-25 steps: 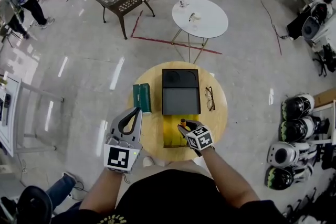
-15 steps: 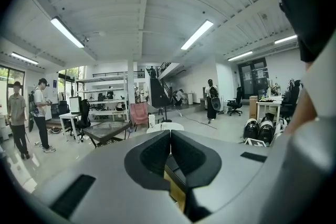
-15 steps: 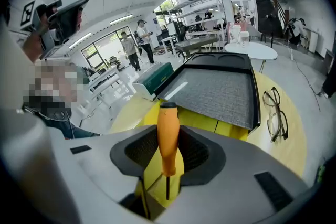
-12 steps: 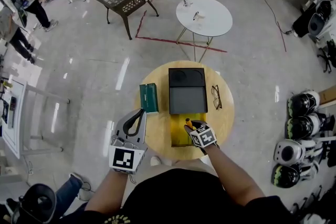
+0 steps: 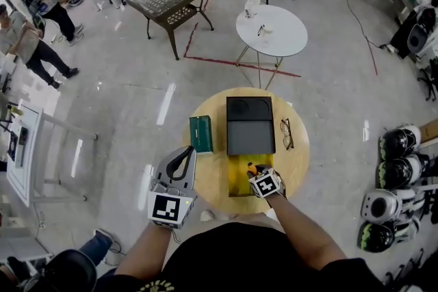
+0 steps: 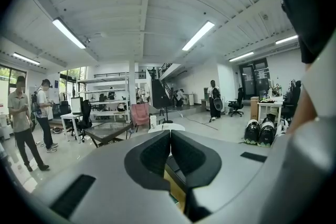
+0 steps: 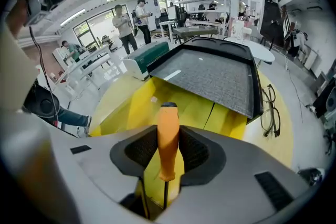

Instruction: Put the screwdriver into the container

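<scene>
Right gripper view looks along the right claw, which pinches the orange handle of the screwdriver between its dark pads. The handle's black-capped end leads and the thin shaft runs back toward the camera. Beyond the handle lies the open yellow container, so the tool hangs over its inside; whether the tip of the handle already touches the yellow floor cannot be told. A black case sits just behind the container, a green box to its left and a pair of glasses to its right, all on the round wooden surface. The left claw is pressed together on nothing and held at the surface's near left edge, apart from the work. The placing step looks to be in hand: the tool is over its target but not yet let go. The next move likely calls for settling the screwdriver low inside the yellow walls, then spreading the pads so that it drops flat without rolling out.
</scene>
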### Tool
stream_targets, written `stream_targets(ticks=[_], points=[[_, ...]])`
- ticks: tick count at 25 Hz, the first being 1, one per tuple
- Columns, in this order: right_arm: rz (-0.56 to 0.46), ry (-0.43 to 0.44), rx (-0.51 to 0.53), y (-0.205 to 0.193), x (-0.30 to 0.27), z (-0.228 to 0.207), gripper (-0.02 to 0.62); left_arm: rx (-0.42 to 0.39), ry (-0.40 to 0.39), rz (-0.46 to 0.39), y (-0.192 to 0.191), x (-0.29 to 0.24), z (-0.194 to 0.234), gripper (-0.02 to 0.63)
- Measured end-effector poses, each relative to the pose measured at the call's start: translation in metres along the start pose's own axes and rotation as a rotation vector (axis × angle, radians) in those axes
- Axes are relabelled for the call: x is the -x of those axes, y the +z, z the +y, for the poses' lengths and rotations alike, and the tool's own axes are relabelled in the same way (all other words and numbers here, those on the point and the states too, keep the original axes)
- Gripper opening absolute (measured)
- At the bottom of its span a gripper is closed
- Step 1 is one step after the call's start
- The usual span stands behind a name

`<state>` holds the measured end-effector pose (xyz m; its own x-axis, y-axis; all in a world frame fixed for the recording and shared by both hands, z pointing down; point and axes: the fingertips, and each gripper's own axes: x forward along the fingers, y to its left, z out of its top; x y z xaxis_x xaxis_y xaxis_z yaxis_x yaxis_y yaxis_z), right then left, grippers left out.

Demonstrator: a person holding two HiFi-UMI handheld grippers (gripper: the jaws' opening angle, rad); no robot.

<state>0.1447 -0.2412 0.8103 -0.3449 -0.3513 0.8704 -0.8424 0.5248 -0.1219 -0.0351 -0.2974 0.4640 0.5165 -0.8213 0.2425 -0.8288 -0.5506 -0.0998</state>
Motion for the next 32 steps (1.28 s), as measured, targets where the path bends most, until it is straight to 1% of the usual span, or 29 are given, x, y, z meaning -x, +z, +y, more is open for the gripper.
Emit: stream_targets(ticks=[2, 3, 4, 5, 8, 11, 12, 13, 14, 16, 17, 19, 24, 28, 32], points=[[0.027, -0.004, 0.033, -0.004, 0.003, 0.001, 0.146, 0.001, -0.007, -0.006, 0.004, 0.001, -0.001, 0.018], [0.033, 0.001, 0.042, -0.005, 0.005, 0.002, 0.164, -0.001, -0.008, -0.008, 0.006, 0.002, -0.001, 0.018], [0.027, 0.003, 0.045, -0.005, 0.007, 0.002, 0.197, -0.001, -0.005, -0.012, 0.007, 0.003, 0.000, 0.018], [0.011, 0.000, 0.044, -0.004, 0.009, 0.000, 0.212, 0.000, -0.001, -0.017, 0.007, 0.004, 0.001, 0.018], [-0.039, -0.027, 0.023, 0.002, 0.026, -0.007, 0.219, 0.015, 0.003, -0.027, 0.007, 0.009, 0.003, 0.018], [-0.078, -0.036, -0.029, 0.000, 0.046, -0.007, 0.219, 0.027, -0.001, -0.039, 0.008, 0.017, 0.003, 0.018], [-0.105, -0.042, -0.046, 0.001, 0.054, -0.008, 0.211, 0.034, -0.006, -0.045, 0.009, 0.019, 0.003, 0.018], [-0.142, -0.052, -0.063, 0.005, 0.065, -0.009, 0.180, 0.042, -0.011, -0.054, 0.011, 0.021, 0.002, 0.018], [-0.189, -0.063, -0.080, 0.009, 0.077, -0.010, 0.143, 0.046, -0.017, -0.061, 0.012, 0.023, 0.002, 0.018], [-0.292, -0.079, -0.108, 0.021, 0.103, -0.011, 0.026, 0.044, -0.024, -0.057, 0.010, 0.028, 0.001, 0.018], [-0.335, -0.082, -0.119, 0.026, 0.114, -0.010, 0.015, 0.042, -0.026, -0.050, 0.007, 0.030, 0.001, 0.018], [-0.395, -0.084, -0.134, 0.036, 0.134, -0.006, 0.015, 0.040, -0.028, -0.043, 0.003, 0.035, 0.001, 0.018], [-0.521, -0.091, -0.165, 0.059, 0.178, 0.005, 0.015, 0.055, -0.048, -0.063, 0.008, 0.046, -0.003, 0.017], [-0.584, -0.112, -0.162, 0.071, 0.206, 0.017, 0.014, 0.079, -0.037, -0.084, 0.014, 0.056, 0.001, 0.018], [-0.633, -0.124, -0.157, 0.079, 0.230, 0.026, 0.014, 0.067, -0.046, -0.100, 0.020, 0.063, -0.002, 0.018]])
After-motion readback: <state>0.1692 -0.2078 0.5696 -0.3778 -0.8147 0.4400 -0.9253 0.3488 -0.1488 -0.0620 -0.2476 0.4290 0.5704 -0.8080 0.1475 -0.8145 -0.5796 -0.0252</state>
